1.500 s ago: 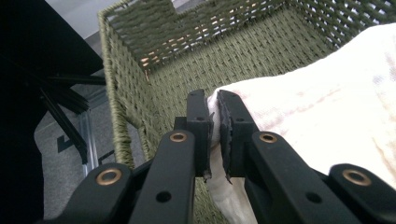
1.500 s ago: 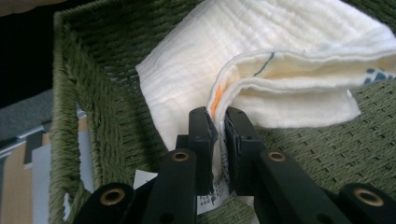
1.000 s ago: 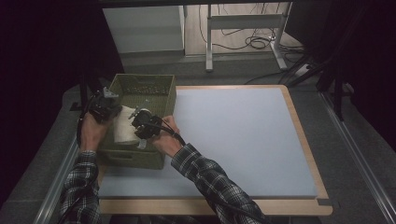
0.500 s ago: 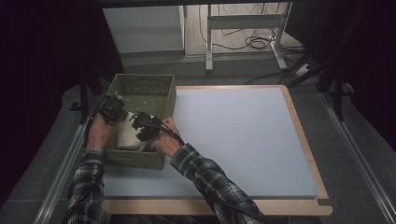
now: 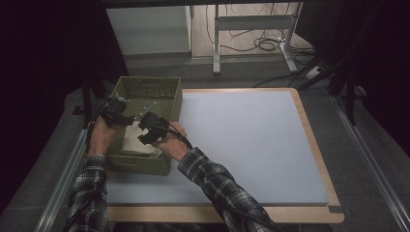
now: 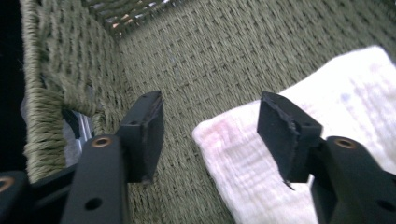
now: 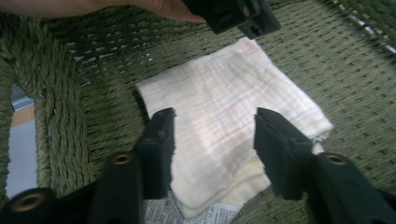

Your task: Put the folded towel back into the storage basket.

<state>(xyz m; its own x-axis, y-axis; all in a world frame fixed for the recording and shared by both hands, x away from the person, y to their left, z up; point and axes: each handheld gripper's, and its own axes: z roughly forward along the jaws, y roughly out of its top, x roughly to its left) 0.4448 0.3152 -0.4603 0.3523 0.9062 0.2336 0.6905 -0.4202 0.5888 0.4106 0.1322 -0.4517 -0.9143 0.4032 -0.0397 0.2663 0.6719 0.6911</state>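
Note:
A green woven basket point(image 5: 145, 92) stands at the table's left. A folded white cloth point(image 5: 133, 140) lies flat on its floor. My left gripper point(image 5: 115, 113) hovers inside the basket over the cloth's far corner point(image 6: 327, 93). Its jaws point(image 6: 210, 126) have just been opening; woven floor and the cloth's edge show through the gap, untouched. My right gripper point(image 5: 147, 131) hangs above the cloth point(image 7: 224, 116). Its jaws point(image 7: 215, 135) have also just been opening, with the cloth loose below them. The left gripper point(image 7: 233, 14) shows at the top of the right gripper view.
A scrap of printed paper point(image 7: 205, 215) peeks from under the cloth. The basket's walls point(image 6: 51, 70) rise close around both grippers. A pale blue mat point(image 5: 251, 140) with a wooden border covers the table to the right. Metal rails point(image 5: 63, 183) run along the table's sides.
Both hands have edged a little toward the basket's far side. The cloth now lies flat on the basket floor.

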